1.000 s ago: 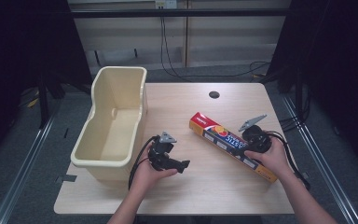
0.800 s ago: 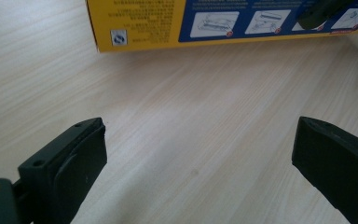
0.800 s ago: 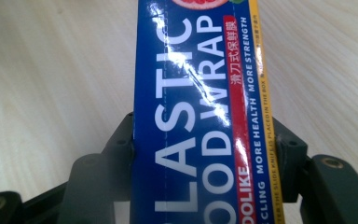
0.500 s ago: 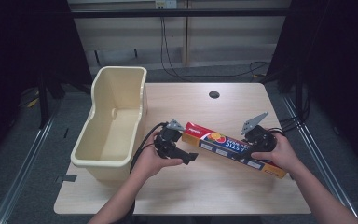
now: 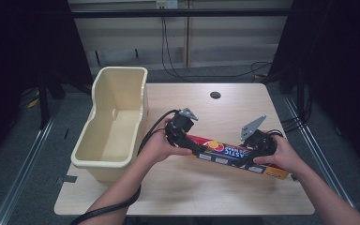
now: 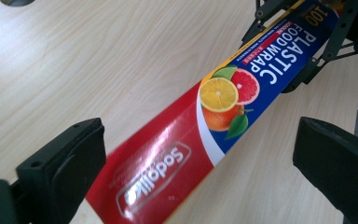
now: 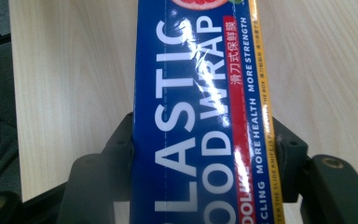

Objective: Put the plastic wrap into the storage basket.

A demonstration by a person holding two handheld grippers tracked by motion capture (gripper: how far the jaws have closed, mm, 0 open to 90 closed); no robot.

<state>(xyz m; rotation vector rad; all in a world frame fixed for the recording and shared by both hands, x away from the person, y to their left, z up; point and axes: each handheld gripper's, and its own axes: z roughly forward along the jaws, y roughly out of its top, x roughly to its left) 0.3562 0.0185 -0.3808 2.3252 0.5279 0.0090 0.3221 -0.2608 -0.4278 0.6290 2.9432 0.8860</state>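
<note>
At the near edge of the table (image 5: 178, 197), our right gripper (image 5: 255, 147) clamps both jaws against the sides of a plastic-wrap box (image 5: 225, 152), gripping its blue end (image 7: 200, 116). The box lies slantwise across the wood between our two hands. Our left gripper (image 5: 183, 133) is at the red end (image 6: 154, 177), jaws spread wide to either side of it and not touching. Beyond our left hand, a cream tub (image 5: 110, 161) sits at the table's left edge. Farther back, a dark hole (image 5: 215, 95) marks the tabletop.
</note>
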